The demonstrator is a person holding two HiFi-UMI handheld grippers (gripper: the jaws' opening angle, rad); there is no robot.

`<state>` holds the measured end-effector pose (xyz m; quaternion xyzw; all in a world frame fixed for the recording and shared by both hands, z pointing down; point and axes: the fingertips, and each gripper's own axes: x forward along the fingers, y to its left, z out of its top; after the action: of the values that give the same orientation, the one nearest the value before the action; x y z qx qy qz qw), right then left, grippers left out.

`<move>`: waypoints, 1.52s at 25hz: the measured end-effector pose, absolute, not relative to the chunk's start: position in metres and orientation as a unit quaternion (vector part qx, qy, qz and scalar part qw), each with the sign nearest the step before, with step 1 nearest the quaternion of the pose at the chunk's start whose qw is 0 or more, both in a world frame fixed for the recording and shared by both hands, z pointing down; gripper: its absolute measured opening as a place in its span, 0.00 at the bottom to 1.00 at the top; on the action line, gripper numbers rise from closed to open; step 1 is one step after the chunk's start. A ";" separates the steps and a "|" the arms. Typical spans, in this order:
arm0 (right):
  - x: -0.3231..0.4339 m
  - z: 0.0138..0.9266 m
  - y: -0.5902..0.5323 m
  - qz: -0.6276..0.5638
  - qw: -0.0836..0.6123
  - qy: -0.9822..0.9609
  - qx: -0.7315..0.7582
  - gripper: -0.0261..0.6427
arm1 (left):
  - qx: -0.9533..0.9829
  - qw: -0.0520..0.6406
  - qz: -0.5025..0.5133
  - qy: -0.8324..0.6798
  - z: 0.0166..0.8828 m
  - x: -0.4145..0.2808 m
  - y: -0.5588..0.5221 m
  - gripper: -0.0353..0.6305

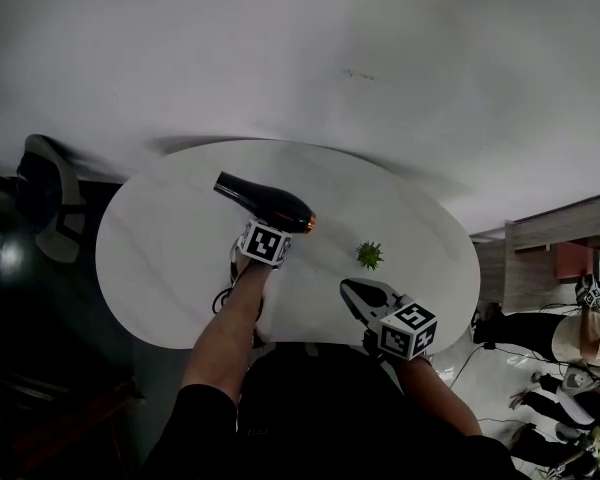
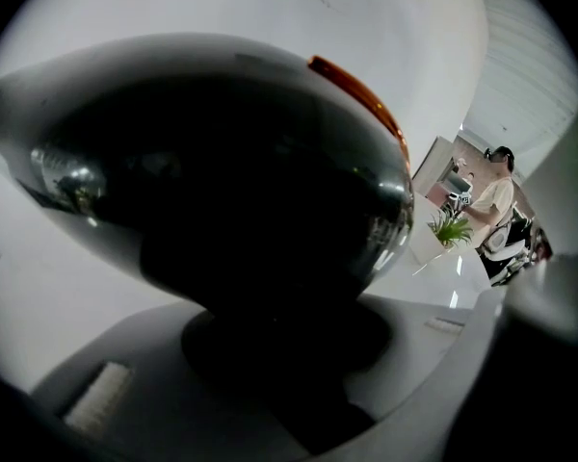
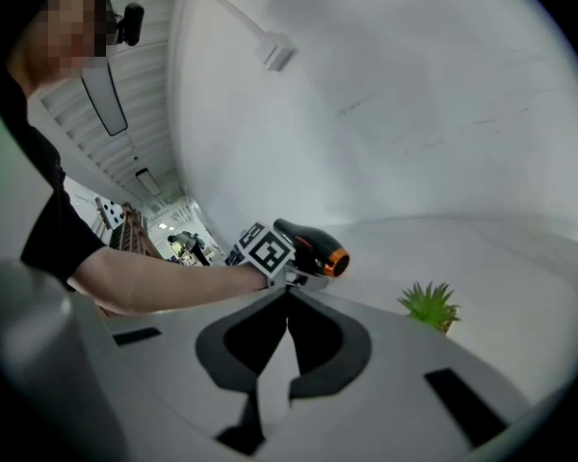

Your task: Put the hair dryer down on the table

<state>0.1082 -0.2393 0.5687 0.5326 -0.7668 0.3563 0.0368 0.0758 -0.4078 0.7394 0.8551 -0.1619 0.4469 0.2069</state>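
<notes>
Black and glossy, the hair dryer (image 1: 265,204) is clamped by its handle in the left claw (image 1: 264,236). Its body is held over the white oval desk (image 1: 160,258), with the orange-ringed end pointing right. The right claw (image 1: 353,290) has its jaws together and empty, above the near desk edge. Each claw carries a cube with square black-and-white markers. A small green plant (image 1: 369,256) stands on the desk between the two claws, apart from both. A dark cord (image 1: 223,298) loops at the desk edge beside the left forearm. A chair (image 1: 48,198) stands left of the desk. People (image 1: 580,343) are at far right.
</notes>
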 end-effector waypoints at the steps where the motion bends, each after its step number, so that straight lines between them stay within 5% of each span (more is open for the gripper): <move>1: 0.108 0.568 -0.239 0.358 0.035 -0.766 0.534 0.06 | 0.855 0.208 0.446 -0.162 0.739 0.076 -0.409 0.24; 25: 0.116 0.553 -0.242 0.333 0.028 -0.786 0.520 0.06 | 0.847 0.157 0.485 -0.153 0.749 0.076 -0.386 0.44; 38: 0.139 0.524 -0.258 0.289 -0.014 -0.830 0.477 0.06 | 0.849 0.150 0.453 -0.227 0.681 0.021 -0.385 0.48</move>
<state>0.1386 -0.2585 0.5237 0.4773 -0.8298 0.2889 -0.0138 0.0215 -0.3855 0.6809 0.8489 -0.2273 0.4529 0.1504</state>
